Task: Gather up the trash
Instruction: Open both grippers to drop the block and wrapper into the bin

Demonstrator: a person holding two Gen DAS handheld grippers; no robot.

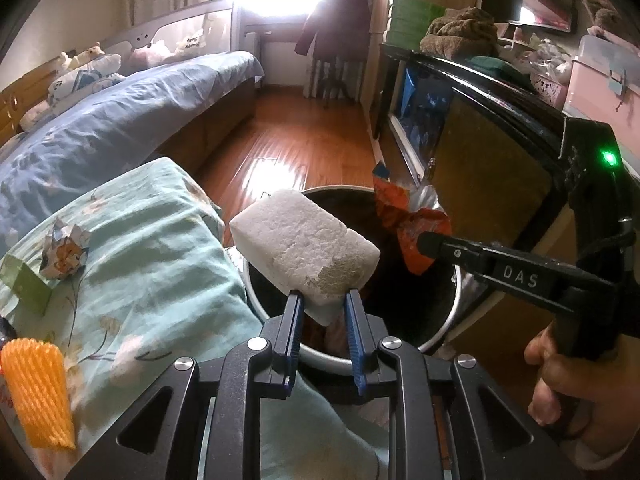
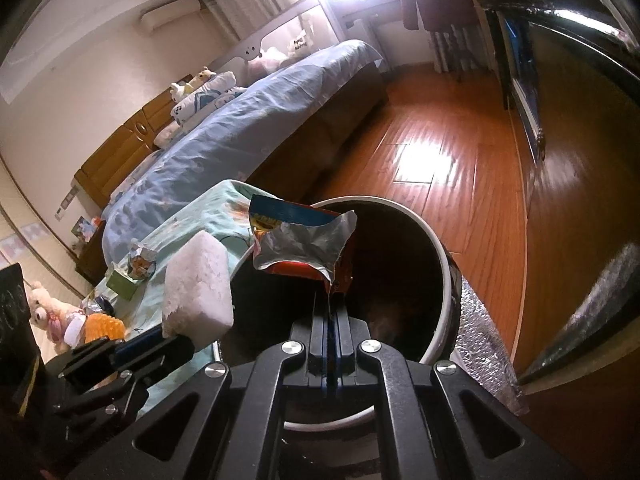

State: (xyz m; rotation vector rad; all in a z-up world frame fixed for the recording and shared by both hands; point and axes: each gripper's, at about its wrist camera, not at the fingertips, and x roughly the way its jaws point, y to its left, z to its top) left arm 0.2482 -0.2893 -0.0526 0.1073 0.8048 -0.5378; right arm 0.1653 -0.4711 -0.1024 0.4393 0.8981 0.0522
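My left gripper (image 1: 322, 295) is shut on a white foam block (image 1: 300, 246) and holds it over the near rim of a round white trash bin (image 1: 448, 326). My right gripper (image 2: 330, 298) is shut on a torn red and silver snack wrapper (image 2: 304, 246) and holds it over the bin's dark opening (image 2: 400, 272). The wrapper also shows in the left wrist view (image 1: 404, 220), gripped by the right gripper (image 1: 426, 242). The foam block also shows in the right wrist view (image 2: 198, 284), held by the left gripper (image 2: 160, 338).
A light green quilt (image 1: 152, 248) lies left of the bin. On it lie a crumpled paper wrapper (image 1: 64, 254), a green box (image 1: 28, 286) and an orange foam net (image 1: 38, 392). A dark cabinet (image 1: 492, 176) stands right of the bin. Wood floor (image 2: 460, 168) lies beyond.
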